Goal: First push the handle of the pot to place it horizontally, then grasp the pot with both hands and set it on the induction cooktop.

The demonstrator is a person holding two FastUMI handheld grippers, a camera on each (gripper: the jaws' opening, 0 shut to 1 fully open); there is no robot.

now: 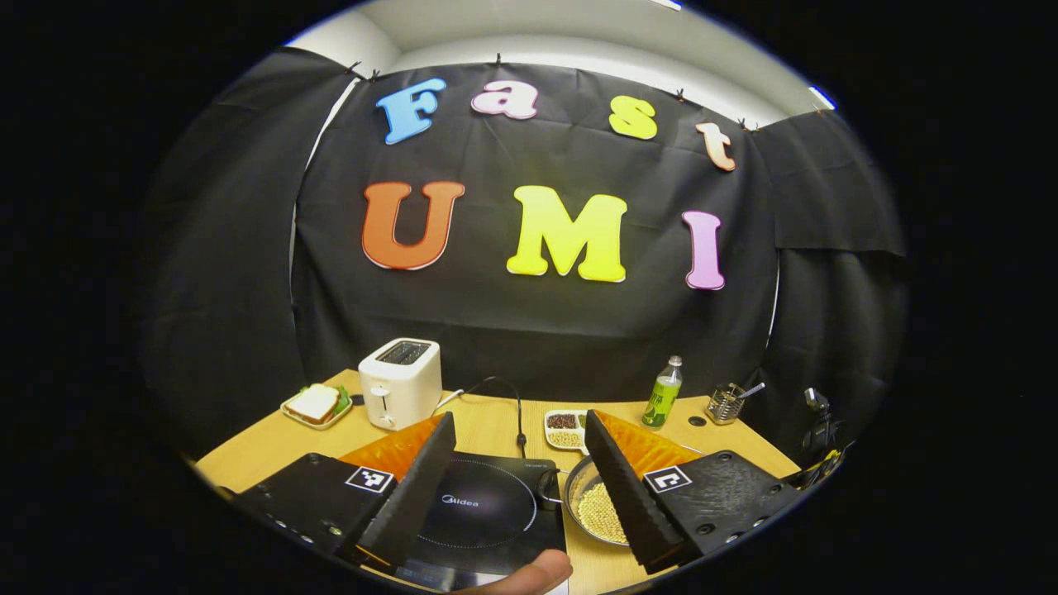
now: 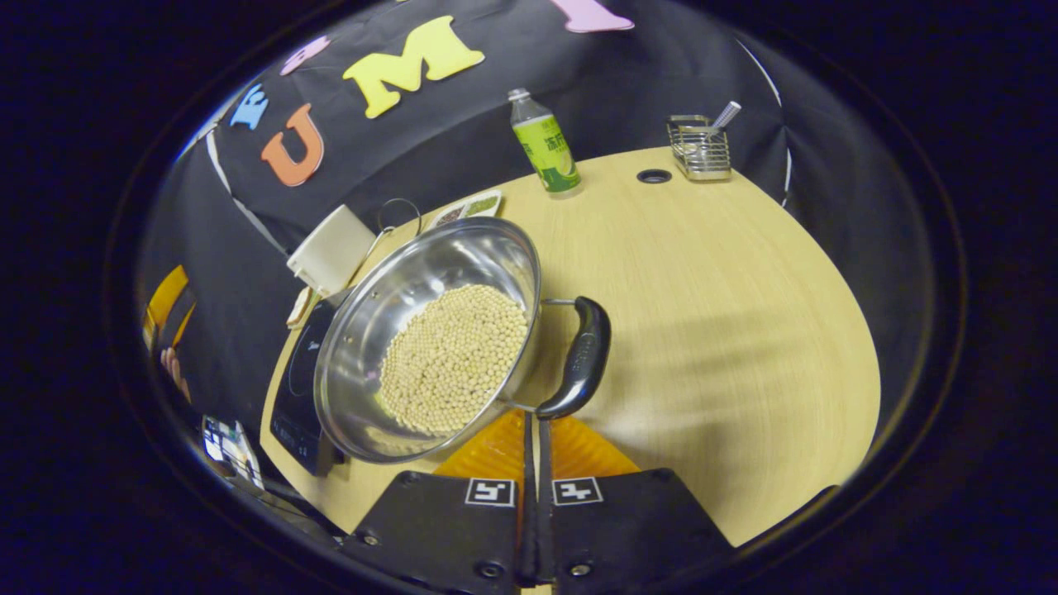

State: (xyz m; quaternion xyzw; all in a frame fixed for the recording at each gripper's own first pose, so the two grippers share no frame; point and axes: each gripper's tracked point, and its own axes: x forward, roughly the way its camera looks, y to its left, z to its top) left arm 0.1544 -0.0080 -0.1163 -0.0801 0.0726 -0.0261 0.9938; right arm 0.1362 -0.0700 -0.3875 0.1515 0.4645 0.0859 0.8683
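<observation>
1. Right gripper: jaws closed flat together, nothing between them. The tips sit right at the near end of the pot's black handle; contact looks likely, but I cannot tell for certain.
2. Left gripper: jaws spread wide, empty, hovering above the cooktop. A fingertip of the holding hand shows at the bottom edge.
3. Pot: steel, holding a layer of pale beans. It stands on the table just beside the cooktop's right edge, not on it. In the right gripper view its handle runs roughly along the gripper's line, so it reads as not yet pushed across.
4. Step in hand, by my judgement: the handle push. Do it with the closed tips as a blunt pusher, low on the handle end, pressing sideways and slowly so the pot turns on its base and does not slide or tip. Beans are loose; a jerk could scatter them.
5. Keep the left gripper wide and ready for the later two-handed lift.
6. Surface: pale wood table, smooth, so the pot may skate under a push.
7. Room: toaster, sandwich plate, divided tray, green bottle, wire utensil holder and black cloth wall stand behind, all well apart from the pot.
</observation>
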